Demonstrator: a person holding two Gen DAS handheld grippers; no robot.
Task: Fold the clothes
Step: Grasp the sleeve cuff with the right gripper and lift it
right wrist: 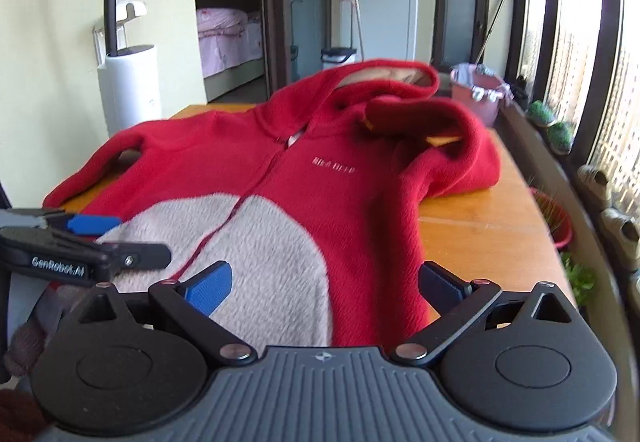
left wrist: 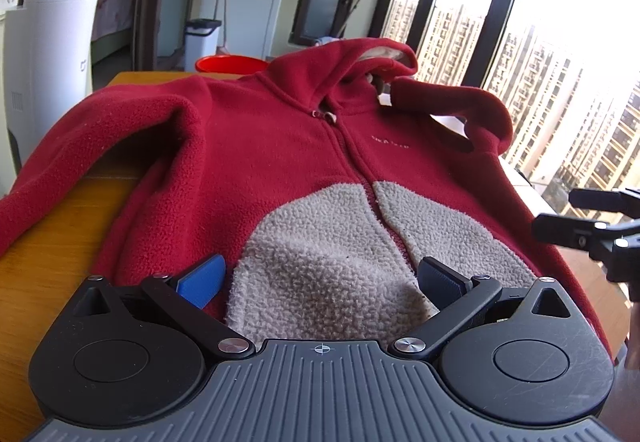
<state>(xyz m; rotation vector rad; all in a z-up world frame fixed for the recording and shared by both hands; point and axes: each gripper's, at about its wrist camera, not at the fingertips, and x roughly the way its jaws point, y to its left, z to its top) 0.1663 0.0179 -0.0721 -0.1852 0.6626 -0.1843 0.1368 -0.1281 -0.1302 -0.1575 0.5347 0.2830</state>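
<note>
1. Red fleece hooded jacket (left wrist: 280, 146) lies front-up on the wooden table (left wrist: 52, 274), zipped, hood (left wrist: 352, 62) at the far end, hem toward both cameras. Grey-beige fleece panels (left wrist: 320, 254) on the lower front either side of the zipper (left wrist: 352, 158).
2. Left sleeve (left wrist: 80, 162) in the left wrist view runs out along the table toward the near-left edge; its cuff is cut off by the frame. Other sleeve (right wrist: 440, 122) is folded back up near the hood, bunched.
3. Left gripper (left wrist: 320, 278): jaws spread wide over the hem panel, nothing between the blue pads (left wrist: 204, 280). Whether the pads touch the fabric: cannot tell.
4. Right gripper (right wrist: 324, 286): also spread wide, gripping nothing, over the hem's right side. Its view is motion-blurred.
5. Hidden: the hem edge sits under both gripper bodies. Chest logo (right wrist: 334, 164) unreadable. Hood lining only partly visible.
6. Each gripper shows at the other's frame edge: right gripper at far right of the left view (left wrist: 592, 226), left gripper at far left of the right view (right wrist: 92, 242).
7. Table: bare wood right of the jacket (right wrist: 500, 234), and a strip on the left.
8. Room: white cylindrical appliance (left wrist: 48, 62) left, red basin (left wrist: 230, 64) beyond the far edge, pink bucket (right wrist: 478, 92), window wall (left wrist: 520, 42) right, potted plants (right wrist: 552, 126) on the sill, bedroom doorway (right wrist: 228, 22) behind.
</note>
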